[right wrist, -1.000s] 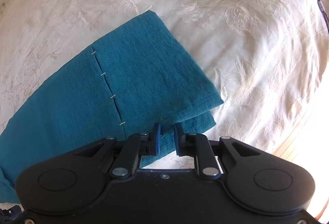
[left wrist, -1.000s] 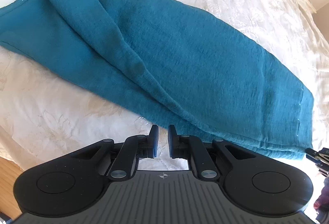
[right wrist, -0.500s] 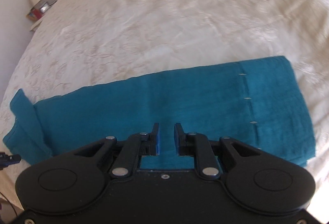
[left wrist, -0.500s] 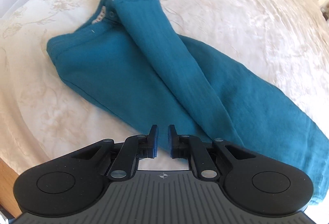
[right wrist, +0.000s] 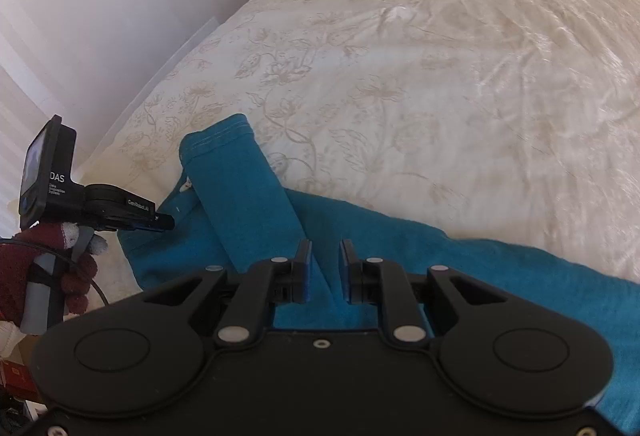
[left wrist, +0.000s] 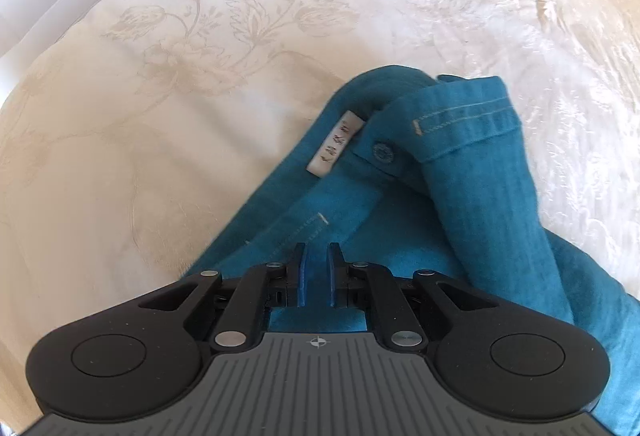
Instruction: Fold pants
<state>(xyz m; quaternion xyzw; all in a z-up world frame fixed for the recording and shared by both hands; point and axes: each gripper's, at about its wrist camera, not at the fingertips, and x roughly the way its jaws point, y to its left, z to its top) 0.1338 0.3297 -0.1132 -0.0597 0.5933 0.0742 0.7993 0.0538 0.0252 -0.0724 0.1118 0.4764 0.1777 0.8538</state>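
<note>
Pants (left wrist: 472, 204) lie on the bedspread (left wrist: 200, 84), waistband end nearest, one flap doubled over by the label (left wrist: 335, 142) and button (left wrist: 383, 152). Left gripper (left wrist: 316, 256) hovers over the waistband, jaws nearly closed, a narrow gap showing, nothing in it. Right gripper (right wrist: 324, 256) is part open over mid-leg, empty, cloth only beneath. Judgement: flatten the flap first, then pinch both layers at the waistband edge so the fold stays square.
</note>
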